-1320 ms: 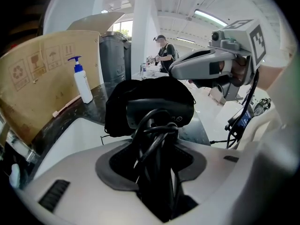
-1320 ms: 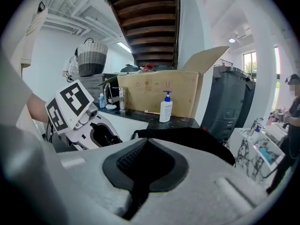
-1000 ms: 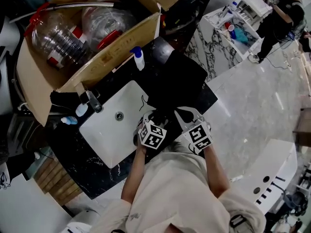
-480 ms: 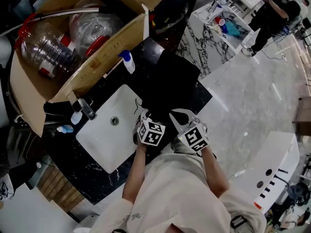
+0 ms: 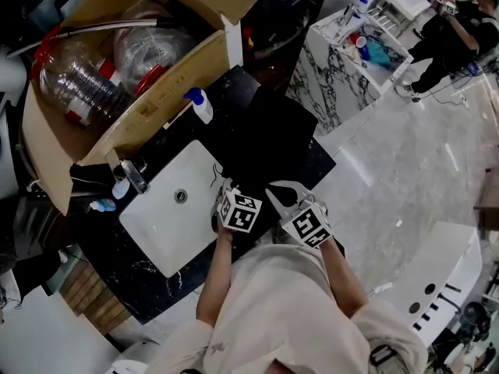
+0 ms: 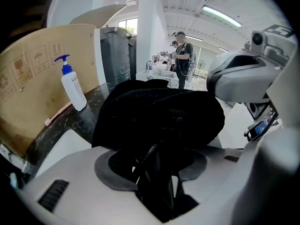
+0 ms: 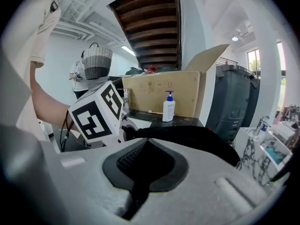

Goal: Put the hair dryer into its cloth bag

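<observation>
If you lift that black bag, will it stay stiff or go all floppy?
Probably floppy: the black bag sags in a soft, rounded heap on the counter. It likely bunches where the left tongs pinch it, and it looks light, being thin cloth.

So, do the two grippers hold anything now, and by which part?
Both hold the black cloth bag by its near edge: the left gripper pinches bunched cloth there, and the right gripper seems to pinch the edge beside it.

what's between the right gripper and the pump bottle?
The black cloth bag. It spreads from the right gripper, whose jaws are closed on its near edge, toward the pump bottle. This shows in the right gripper view.
</observation>
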The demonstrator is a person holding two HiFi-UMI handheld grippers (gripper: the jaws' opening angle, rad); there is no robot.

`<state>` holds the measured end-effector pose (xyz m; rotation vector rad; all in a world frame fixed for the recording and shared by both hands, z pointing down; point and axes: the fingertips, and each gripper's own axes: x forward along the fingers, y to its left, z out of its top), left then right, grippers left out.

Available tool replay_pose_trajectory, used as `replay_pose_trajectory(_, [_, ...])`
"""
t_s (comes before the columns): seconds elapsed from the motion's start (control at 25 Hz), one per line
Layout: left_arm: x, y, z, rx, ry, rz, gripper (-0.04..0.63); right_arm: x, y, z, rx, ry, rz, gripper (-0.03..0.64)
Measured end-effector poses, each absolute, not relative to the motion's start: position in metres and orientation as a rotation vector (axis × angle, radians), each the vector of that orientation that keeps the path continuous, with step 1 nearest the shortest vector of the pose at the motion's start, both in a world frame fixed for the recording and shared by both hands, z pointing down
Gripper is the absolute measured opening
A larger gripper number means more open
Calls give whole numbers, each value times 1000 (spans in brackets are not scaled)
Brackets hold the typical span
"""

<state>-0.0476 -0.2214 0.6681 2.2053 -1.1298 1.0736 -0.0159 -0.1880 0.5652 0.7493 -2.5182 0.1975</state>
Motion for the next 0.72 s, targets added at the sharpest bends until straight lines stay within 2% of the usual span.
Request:
replay_pose_trajectory(0.32, [-46, -227, 673, 2221, -1105, 1019, 221, -17, -187, 570, 766, -2519, 207, 5])
replay_pose_trajectory(0.52, [-48, -219, 668, 2255, -1082, 988, 278, -15, -187, 569, 786, -2509, 210, 5])
replay_pose_trajectory(0.72, [-58, -204, 657, 2272, -1080, 972, 290, -15, -187, 568, 794, -2497, 212, 5])
